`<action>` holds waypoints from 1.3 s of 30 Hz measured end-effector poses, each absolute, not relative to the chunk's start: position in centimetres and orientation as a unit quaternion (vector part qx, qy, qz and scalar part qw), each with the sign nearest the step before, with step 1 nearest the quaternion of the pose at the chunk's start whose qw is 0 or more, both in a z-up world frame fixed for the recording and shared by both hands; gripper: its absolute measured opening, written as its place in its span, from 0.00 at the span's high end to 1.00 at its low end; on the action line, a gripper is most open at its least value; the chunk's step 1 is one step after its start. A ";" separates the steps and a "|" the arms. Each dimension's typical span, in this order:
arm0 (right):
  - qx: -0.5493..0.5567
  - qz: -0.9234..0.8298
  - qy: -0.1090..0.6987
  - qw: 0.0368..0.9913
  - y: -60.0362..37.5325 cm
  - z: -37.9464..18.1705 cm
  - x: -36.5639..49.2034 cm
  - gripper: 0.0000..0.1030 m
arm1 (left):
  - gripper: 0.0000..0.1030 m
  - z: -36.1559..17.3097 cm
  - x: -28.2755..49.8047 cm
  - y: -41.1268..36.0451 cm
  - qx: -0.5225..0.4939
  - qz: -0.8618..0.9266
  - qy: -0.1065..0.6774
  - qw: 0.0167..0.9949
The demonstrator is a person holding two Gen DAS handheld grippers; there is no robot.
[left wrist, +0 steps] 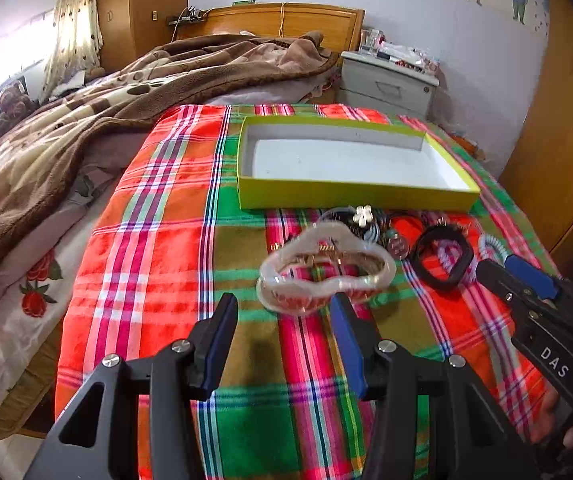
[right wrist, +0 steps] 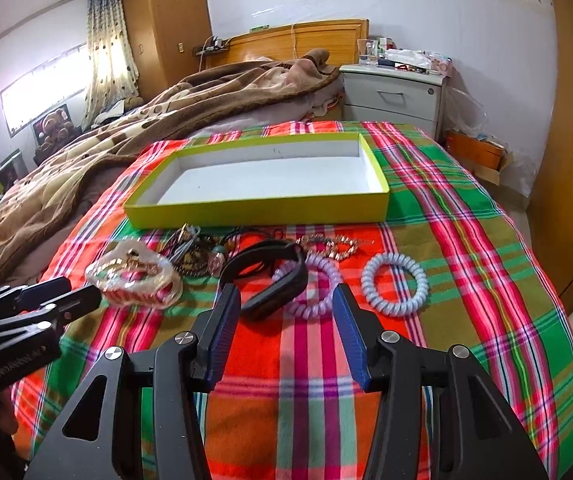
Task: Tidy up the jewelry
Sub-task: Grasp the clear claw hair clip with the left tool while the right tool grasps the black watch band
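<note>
Above the plaid cloth (right wrist: 446, 216) spread over the bed, the left tool (left wrist: 284, 312) hung with its jaws wide and nothing between them, just short of a clear plastic hair claw (left wrist: 326, 272) lying with its long axis left to right. The right tool (right wrist: 286, 300), equally wide and holding nothing, sat just short of a black band (right wrist: 264, 280) and a lilac coil hair tie (right wrist: 318, 284), with a pale blue coil tie (right wrist: 394, 284) beside them. Beyond the jewelry lay a shallow yellow-green box (right wrist: 254, 210), long side across. A brown blanket (right wrist: 134, 128), wooden headboard (right wrist: 298, 38) and grey nightstand (right wrist: 394, 92) stood behind.
</note>
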State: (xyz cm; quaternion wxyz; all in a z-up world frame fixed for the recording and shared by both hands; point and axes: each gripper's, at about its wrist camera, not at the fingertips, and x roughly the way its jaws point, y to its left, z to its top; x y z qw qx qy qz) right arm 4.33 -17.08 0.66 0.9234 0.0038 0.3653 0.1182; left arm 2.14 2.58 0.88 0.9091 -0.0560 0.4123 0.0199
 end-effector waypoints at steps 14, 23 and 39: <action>0.018 0.123 0.405 0.906 -16.4 -0.8 8.8 0.53 | 0.51 1.0 6.2 4.4 -0.059 -0.027 0.435 0.898; 0.009 0.123 0.412 0.903 -16.3 -1.2 9.4 0.78 | 0.51 0.2 7.5 3.1 -0.004 -0.065 0.466 0.883; 0.031 0.137 0.398 0.907 -17.6 -0.4 8.7 0.85 | 0.65 -0.3 9.1 3.2 0.008 -0.105 0.494 0.863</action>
